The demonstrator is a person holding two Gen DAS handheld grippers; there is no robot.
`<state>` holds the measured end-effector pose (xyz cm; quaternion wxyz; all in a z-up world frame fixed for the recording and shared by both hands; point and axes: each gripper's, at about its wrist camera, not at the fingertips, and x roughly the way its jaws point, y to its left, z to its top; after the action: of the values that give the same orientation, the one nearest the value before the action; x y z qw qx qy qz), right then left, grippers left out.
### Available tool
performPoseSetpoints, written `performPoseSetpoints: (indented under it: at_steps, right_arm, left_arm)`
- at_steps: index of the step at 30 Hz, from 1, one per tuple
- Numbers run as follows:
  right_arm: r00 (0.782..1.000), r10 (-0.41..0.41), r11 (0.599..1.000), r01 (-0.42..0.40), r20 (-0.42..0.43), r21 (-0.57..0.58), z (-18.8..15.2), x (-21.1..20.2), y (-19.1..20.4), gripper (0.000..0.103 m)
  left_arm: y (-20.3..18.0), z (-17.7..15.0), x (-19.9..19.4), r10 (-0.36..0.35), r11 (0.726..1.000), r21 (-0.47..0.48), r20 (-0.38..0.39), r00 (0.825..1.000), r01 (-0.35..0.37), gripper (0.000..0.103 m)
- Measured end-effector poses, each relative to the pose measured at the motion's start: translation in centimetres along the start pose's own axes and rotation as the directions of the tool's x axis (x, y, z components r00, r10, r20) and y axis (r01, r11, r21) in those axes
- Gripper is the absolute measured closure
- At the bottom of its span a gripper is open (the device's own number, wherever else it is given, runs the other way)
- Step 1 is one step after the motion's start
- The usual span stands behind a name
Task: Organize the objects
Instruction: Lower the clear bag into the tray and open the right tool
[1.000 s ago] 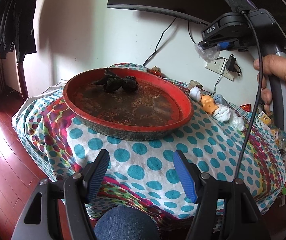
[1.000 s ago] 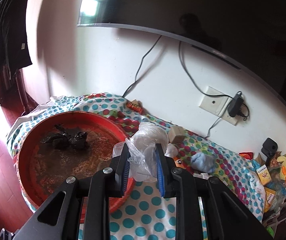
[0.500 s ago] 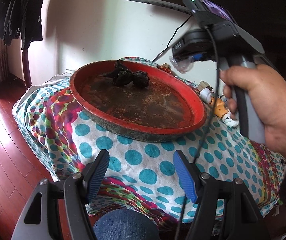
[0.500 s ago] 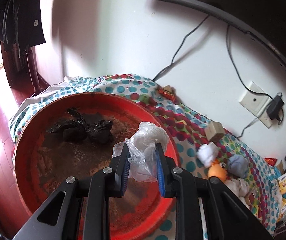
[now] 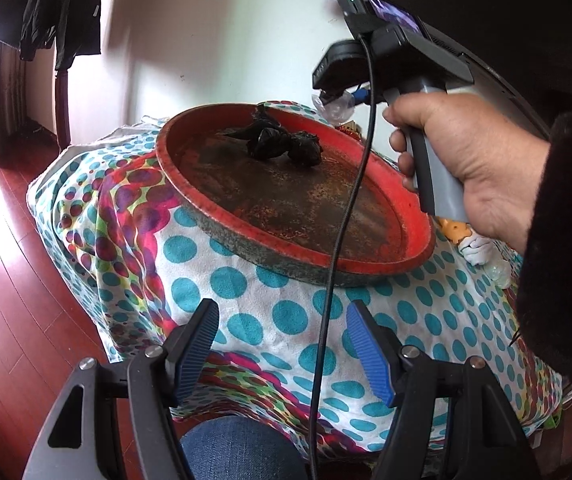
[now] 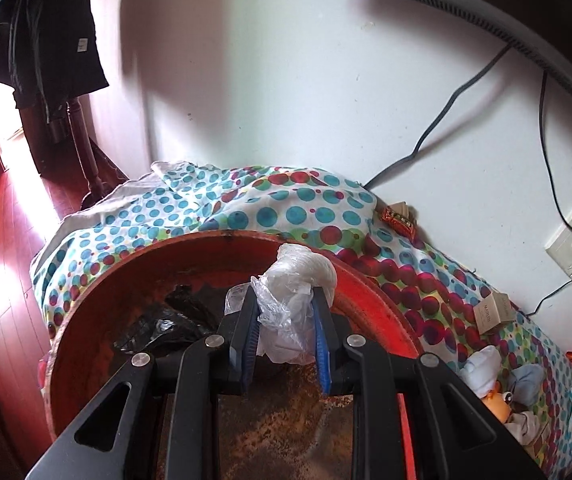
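A big red tray (image 5: 418,216) with a rusty brown floor sits on a polka-dot cloth. Black plastic bags (image 5: 282,144) lie at its far side, also in the right wrist view (image 6: 158,328). My right gripper (image 6: 286,316) is shut on a clear plastic bag of white stuff (image 6: 298,280) and holds it over the tray (image 6: 374,300), near its far rim. In the left wrist view that gripper's body (image 5: 390,64) hangs above the tray with the bag (image 5: 336,106) peeking out. My left gripper (image 5: 282,344) is open and empty, low at the table's near edge.
The polka-dot cloth (image 5: 246,292) covers the table against a white wall. Right of the tray lie a toy duck (image 6: 494,396), white and blue bundles (image 6: 526,376), small boxes (image 6: 494,312) and a red snack pack (image 6: 398,218). A cable (image 5: 342,240) hangs across the tray. Red wood floor lies left.
My right gripper has carried the clear bag leftward from the table's right side to over the tray's far part. The left gripper has stayed open and turned slightly.
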<state>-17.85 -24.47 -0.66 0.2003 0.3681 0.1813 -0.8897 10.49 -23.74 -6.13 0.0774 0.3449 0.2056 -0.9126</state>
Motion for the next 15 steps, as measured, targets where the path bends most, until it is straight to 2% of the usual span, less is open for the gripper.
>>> performPoseSetpoints:
  at_steps: [6,11,15]
  right_arm:
    - [0.998,0.027,0.996,-0.023,-0.050,0.086,-0.9,2.8,-2.8,0.080]
    - [0.996,0.030,0.994,-0.021,-0.088,0.104,-1.4,4.6,-3.5,0.080]
    - [0.992,0.072,0.991,-0.060,-0.104,0.118,-1.9,5.3,-3.8,0.074]
  left_arm:
    - [-0.1,-0.1,0.3,-0.005,1.000,0.007,-0.016,1.000,0.005,0.035]
    - [-0.1,-0.2,0.8,-0.003,1.000,0.002,-0.036,0.999,0.003,0.035]
    - [-0.2,-0.3,1.0,-0.001,1.000,0.007,-0.042,0.999,0.001,0.035]
